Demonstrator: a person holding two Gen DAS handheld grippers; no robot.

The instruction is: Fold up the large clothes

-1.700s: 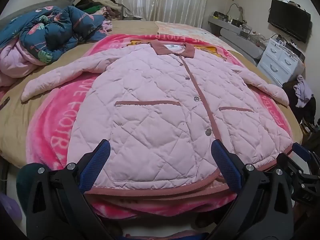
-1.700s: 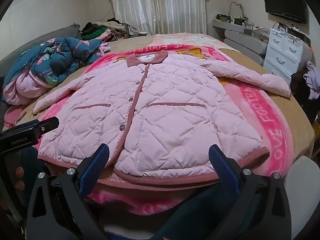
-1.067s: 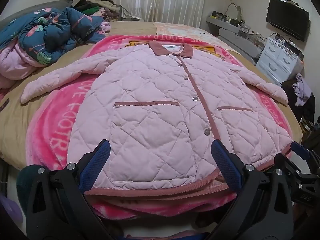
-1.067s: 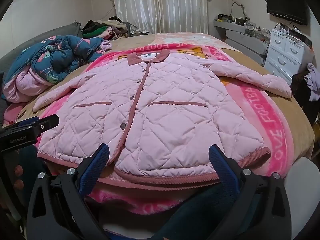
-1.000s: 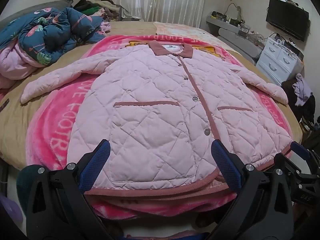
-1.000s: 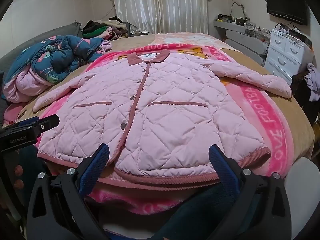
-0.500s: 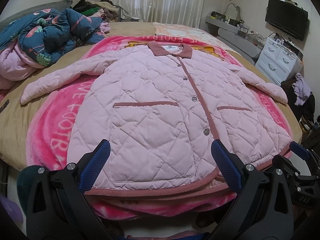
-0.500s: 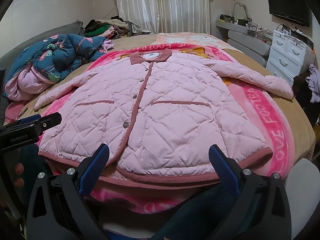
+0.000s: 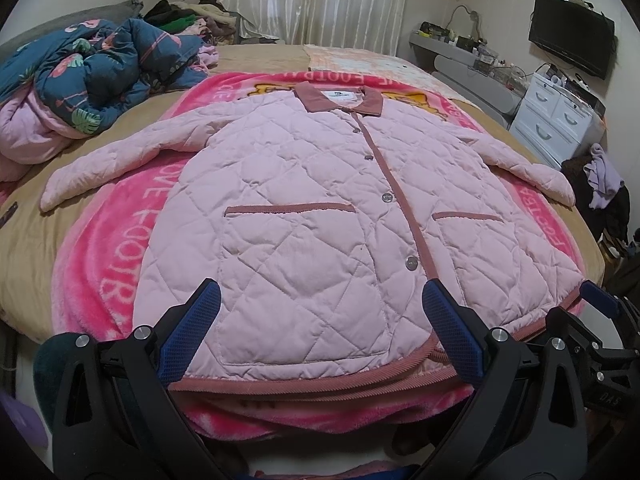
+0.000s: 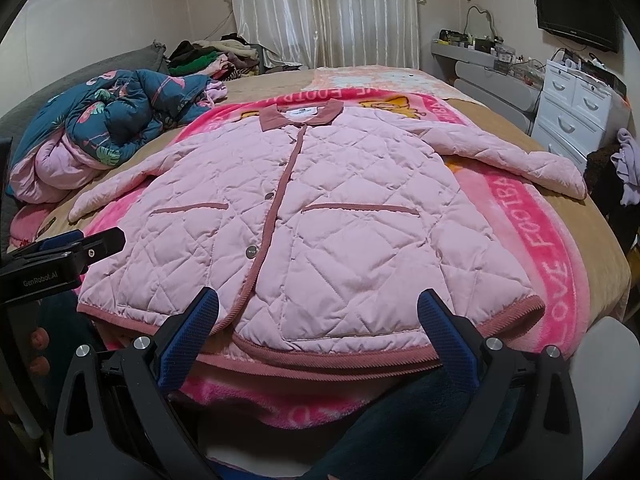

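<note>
A pink quilted jacket [image 9: 320, 208] [image 10: 320, 216] lies flat and buttoned on the bed, front up, collar far, both sleeves spread outward. Its dusty-rose hem [image 9: 312, 384] runs along the bed's near edge. My left gripper [image 9: 320, 320] hovers open just before the hem's left half, nothing between its blue pads. Before the hem's right half my right gripper [image 10: 316, 324] is open too, holding nothing. Each gripper shows at the edge of the other's view: the right gripper [image 9: 600, 344] and the left gripper [image 10: 60, 256].
A bright pink blanket [image 9: 104, 272] with lettering lies under the jacket on a tan bedspread [image 9: 24, 248]. A blue flamingo quilt [image 9: 92, 76] and piled clothes sit far left. A white dresser [image 10: 576, 112], a wall TV [image 9: 570, 40] and hanging clothes [image 9: 604, 180] stand right.
Both grippers have edged slightly forward and upward toward the jacket's hem. The jacket has not moved and both stay open.
</note>
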